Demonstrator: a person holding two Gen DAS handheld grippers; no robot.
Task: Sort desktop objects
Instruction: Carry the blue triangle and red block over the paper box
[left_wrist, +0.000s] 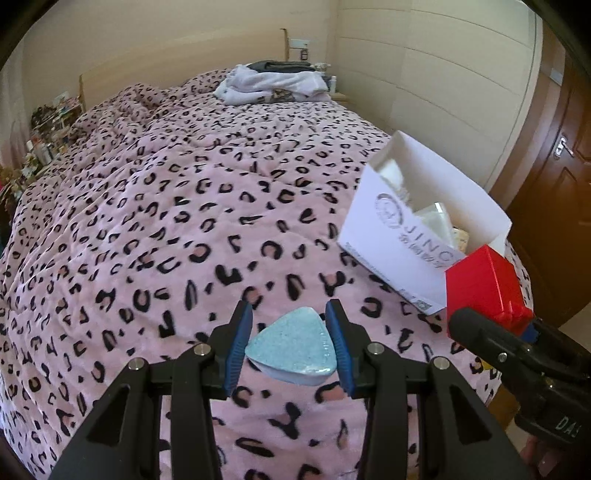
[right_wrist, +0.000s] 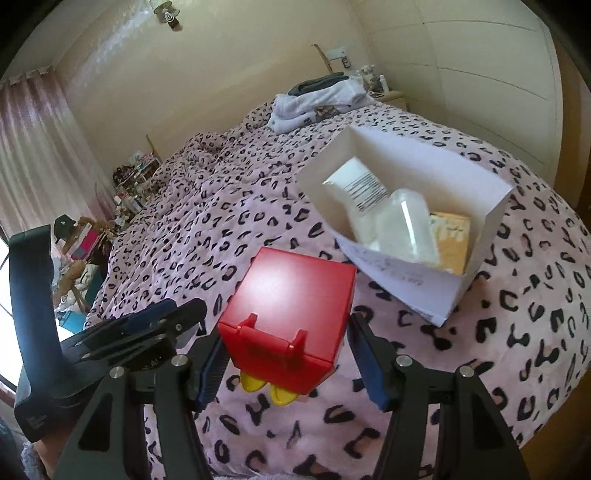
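I see one small light blue triangle (left_wrist: 291, 341) pinched between the blue pads of my left gripper (left_wrist: 291, 347). It is up in the air above the bed, close to me. It is flat, with round corners, and a paler layer shows under its near edge.

I see one red box (right_wrist: 291, 317) in my right gripper (right_wrist: 291, 354). The two blue pads press on its left and right sides, so the gripper is squeezing it. The box has a clip on its near side, and two yellow bits (right_wrist: 267, 389) poke out from under it. In the left wrist view the same red box (left_wrist: 484, 284) shows at the far right, in front of the white box.

One white cardboard box (right_wrist: 491, 225) lies open on the bed, farther away and to the right of the red box. It is tipped a little. Inside I count three things: one white packet (right_wrist: 354, 188) with black print on the left, one clear plastic piece (right_wrist: 406, 221) in the middle, and one yellow packet (right_wrist: 452, 240) on the right. They lie against each other.

All of this is above one bed with a pink spotted blanket (left_wrist: 166, 221). At the far end of the bed sits one pile of folded clothes (left_wrist: 273, 85). A brown door (left_wrist: 561, 184) stands at the right.
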